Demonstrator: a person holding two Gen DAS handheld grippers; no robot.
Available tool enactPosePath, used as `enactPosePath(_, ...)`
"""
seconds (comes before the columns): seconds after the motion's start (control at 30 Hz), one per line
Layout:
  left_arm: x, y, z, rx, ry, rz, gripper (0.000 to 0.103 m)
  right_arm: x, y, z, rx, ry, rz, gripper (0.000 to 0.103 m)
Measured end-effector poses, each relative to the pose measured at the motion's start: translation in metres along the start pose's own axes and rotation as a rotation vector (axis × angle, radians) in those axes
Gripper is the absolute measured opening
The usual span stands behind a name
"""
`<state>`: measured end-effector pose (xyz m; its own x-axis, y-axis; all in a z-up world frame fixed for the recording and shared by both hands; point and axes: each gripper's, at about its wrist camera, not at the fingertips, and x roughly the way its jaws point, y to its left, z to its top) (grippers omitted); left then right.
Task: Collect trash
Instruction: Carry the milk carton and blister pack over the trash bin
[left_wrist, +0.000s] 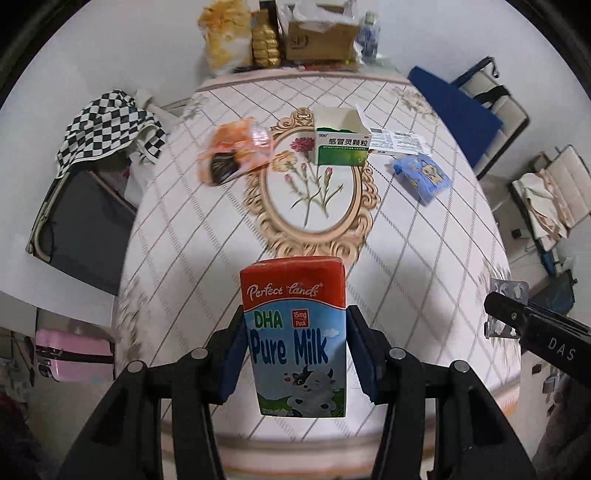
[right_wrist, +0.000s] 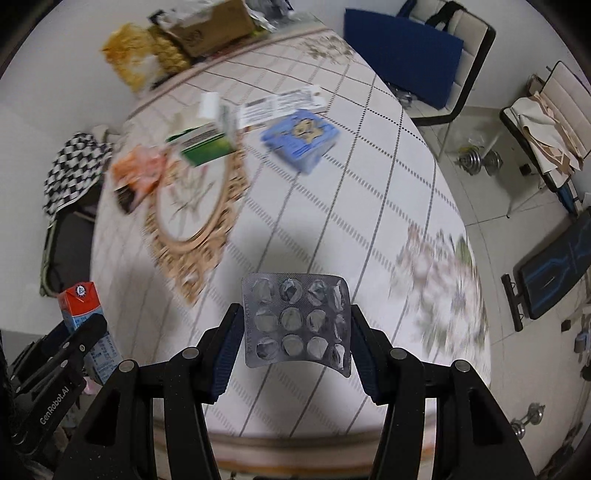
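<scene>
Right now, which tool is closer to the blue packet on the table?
Right. The right tool, holding a blister pack, is on the blue packet's side; the left tool, holding the milk carton, is farther across.

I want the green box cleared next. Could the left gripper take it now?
Probably not: the left gripper is shut on the milk carton. The green box stands unobstructed on the table.

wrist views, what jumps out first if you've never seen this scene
In the left wrist view, a red and blue milk carton is clamped upright between the left gripper's jaws, above the table's near edge. In the right wrist view, the right gripper pinches an emptied silver blister pack. Behind, a green medicine box stands open on the floral tablecloth.
</scene>
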<state>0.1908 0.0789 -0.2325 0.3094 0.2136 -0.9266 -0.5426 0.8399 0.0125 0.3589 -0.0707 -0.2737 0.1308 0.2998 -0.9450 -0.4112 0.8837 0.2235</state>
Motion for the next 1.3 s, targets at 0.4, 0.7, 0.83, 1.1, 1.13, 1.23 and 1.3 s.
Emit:
enactPosePath(0.4,-0.072,0.077,-0.161,0.008,0.019,-0.081,0.048,-0.072,0.053,-0.218,0.022,-0.023,0.045,0.058)
enactPosePath(0.7,0.015,0.096,-0.274,-0.075,0.294,-0.173,0.048,0.012,0.031,-0.359,0.072,0.239,0.073,0.058)
enactPosePath(0.83,0.088,0.098,-0.308,-0.125,0.404,-0.204,0.048,0.086,0.009,-0.402,0.129,0.348,0.094,0.058)
enactPosePath(1.1,0.256,0.088,-0.367,-0.172,0.513,-0.198,0.048,0.25,-0.043,-0.456,0.227,0.432,0.068,0.058)
enactPosePath(1.13,0.275,0.086,-0.375,-0.163,0.528,-0.194,0.048,0.269,-0.048,-0.461,0.232,0.441,0.067,0.058)
enactPosePath(1.23,0.325,0.077,-0.396,-0.126,0.552,-0.19,0.048,0.332,-0.062,-0.473,0.235,0.465,0.061,0.058)
enactPosePath(1.3,0.351,0.074,-0.409,-0.113,0.573,-0.189,0.048,0.366,-0.066,-0.478,0.234,0.481,0.059,0.058)
